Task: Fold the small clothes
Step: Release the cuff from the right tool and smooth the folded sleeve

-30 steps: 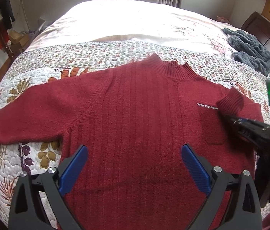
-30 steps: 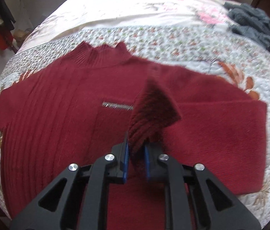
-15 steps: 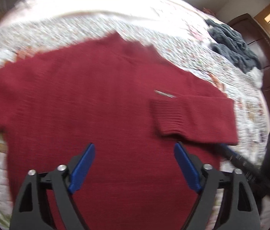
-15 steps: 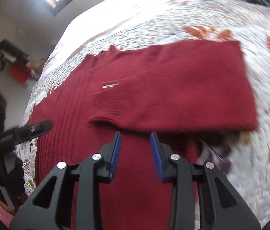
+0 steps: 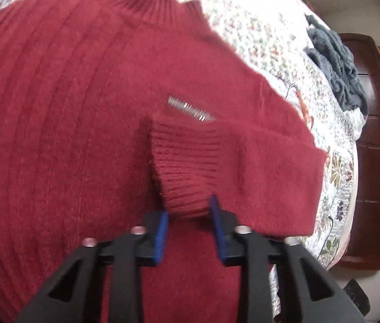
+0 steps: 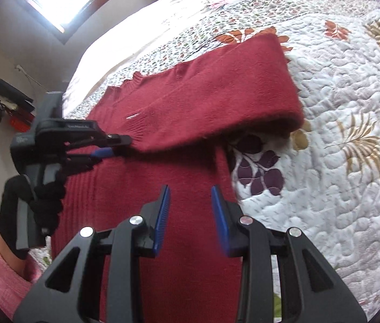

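Red sweater (image 5: 76, 123) flat on bed quilt (image 6: 346, 107), toward its near edge. Right gripper (image 6: 190, 204) has let go sleeve cuff (image 5: 184, 161), now spread, empty. Left gripper (image 5: 188, 215) has narrowed, straddling cuff, not yet pinching. Sleeve fold laid; adjustment likely.

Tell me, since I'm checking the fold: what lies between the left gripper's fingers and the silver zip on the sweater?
The ribbed cuff of the folded-in sleeve, between the left gripper and the zip, seen in the left wrist view.
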